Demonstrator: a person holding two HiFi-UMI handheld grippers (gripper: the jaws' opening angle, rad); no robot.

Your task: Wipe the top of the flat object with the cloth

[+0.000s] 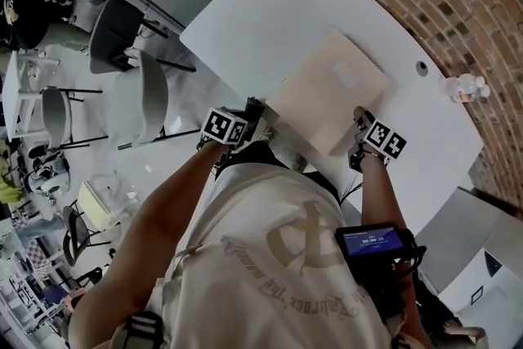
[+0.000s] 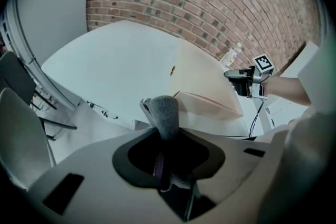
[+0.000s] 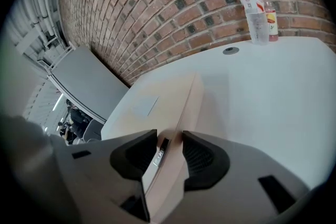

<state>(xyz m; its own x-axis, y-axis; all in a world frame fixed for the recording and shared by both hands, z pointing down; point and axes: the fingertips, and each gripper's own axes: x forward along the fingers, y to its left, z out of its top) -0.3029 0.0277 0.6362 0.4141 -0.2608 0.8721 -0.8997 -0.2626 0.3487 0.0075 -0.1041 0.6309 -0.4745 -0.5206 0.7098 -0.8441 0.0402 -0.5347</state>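
A flat beige box lies on the white table, its near corner at the table's front edge. My left gripper hangs just left of that corner, off the table's edge, and is shut on a rolled grey cloth that sticks up out of its jaws. My right gripper sits at the box's near right edge. In the right gripper view the box's edge runs between the jaws of that gripper; they straddle it widely and I read them as open.
Two plastic bottles stand at the table's far right by the brick wall, near a round cable hole. Grey chairs stand on the floor to the left. A phone-like device is strapped at my waist.
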